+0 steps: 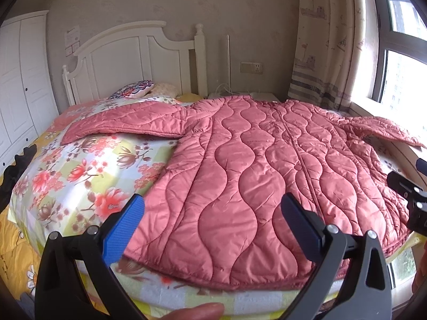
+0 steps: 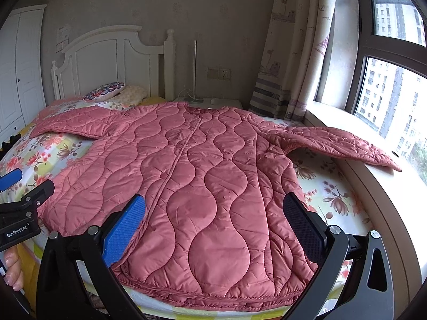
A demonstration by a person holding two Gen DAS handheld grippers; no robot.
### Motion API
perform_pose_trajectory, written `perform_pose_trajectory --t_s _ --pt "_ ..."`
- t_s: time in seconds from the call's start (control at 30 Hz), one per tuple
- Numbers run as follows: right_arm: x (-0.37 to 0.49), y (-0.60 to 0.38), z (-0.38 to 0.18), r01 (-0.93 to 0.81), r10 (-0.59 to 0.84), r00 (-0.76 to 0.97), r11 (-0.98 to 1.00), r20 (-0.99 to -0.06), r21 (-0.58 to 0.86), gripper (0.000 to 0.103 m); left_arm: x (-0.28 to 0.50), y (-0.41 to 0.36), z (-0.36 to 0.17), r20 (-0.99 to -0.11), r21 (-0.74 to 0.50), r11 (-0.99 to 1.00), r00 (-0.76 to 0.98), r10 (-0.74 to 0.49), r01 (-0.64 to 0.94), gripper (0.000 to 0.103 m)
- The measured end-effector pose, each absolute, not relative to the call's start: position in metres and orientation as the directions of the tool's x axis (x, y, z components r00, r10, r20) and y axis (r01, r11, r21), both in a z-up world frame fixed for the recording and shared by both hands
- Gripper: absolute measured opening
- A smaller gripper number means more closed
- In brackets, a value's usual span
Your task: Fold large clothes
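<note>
Both grippers, left (image 1: 212, 222) and right (image 2: 213, 222), gape wide above the pink quilted coat (image 2: 202, 176) spread across the floral bed (image 1: 88, 170).

We look from the foot of the bed toward the white headboard (image 1: 128, 50) in both fisheye views, each camera held near, just above the hem of the pink quilted coat (image 1: 267, 165). Our left wrist view sits further left, the window (image 1: 400, 53) at its right edge. Our right wrist view shows more windowsill (image 2: 373, 165). Both share coat, headboard and curtain (image 2: 291, 53).
</note>
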State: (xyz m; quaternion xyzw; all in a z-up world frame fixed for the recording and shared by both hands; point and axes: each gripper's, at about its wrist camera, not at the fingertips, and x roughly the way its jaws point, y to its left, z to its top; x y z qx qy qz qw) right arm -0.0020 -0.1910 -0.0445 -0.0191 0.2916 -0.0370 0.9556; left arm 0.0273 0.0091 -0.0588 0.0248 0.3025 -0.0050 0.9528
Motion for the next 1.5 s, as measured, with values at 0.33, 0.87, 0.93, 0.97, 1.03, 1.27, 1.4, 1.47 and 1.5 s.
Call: perform_pose_trajectory --t_s 0.33,0.87,0.93,0.97,1.03,1.27,1.4,1.47,1.5 --pt "0.074 -0.277 -0.078 0.167 -0.106 0.757 0.985 -0.644 0.034 0.099 0.198 -0.017 -0.095 -0.744 0.081 0.989 0.668 -0.025 0.126 0.101" --pt "0.181 -0.532 -0.128 0.629 -0.180 0.740 0.527 -0.648 0.572 0.084 0.293 0.008 -0.150 -0.805 0.001 0.997 0.591 -0.043 0.073 0.101" --pt "0.190 -0.539 -0.131 0.623 -0.181 0.750 0.515 -0.636 0.589 0.064 0.289 0.005 -0.149 -0.805 0.006 0.997 0.591 -0.038 0.073 0.101" --pt "0.193 -0.541 -0.129 0.625 -0.195 0.752 0.515 -0.630 0.587 0.051 0.291 0.004 -0.150 -0.806 0.009 0.997 0.591 -0.036 0.073 0.101" --pt "0.198 -0.542 -0.121 0.654 -0.268 0.736 0.522 -0.622 0.548 0.038 0.287 0.002 -0.148 -0.807 0.007 0.997 0.590 -0.038 0.073 0.101" --pt "0.247 -0.490 -0.055 0.675 -0.521 0.679 0.720 -0.517 0.161 0.033 0.287 0.004 -0.149 -0.806 0.005 0.997 0.591 -0.040 0.075 0.101" --pt "0.283 -0.390 -0.028 0.498 -0.529 0.764 0.848 -0.370 -0.183 0.034 0.288 0.004 -0.149 -0.806 0.006 0.997 0.591 -0.039 0.074 0.101" --pt "0.293 -0.329 -0.036 0.364 -0.487 0.812 0.853 -0.321 -0.373 0.042 0.287 0.004 -0.149 -0.806 0.006 0.997 0.591 -0.039 0.074 0.101" --pt "0.294 -0.307 -0.043 0.311 -0.466 0.828 0.845 -0.313 -0.436 0.060 0.288 0.004 -0.149 -0.806 0.006 0.997 0.591 -0.039 0.074 0.101"
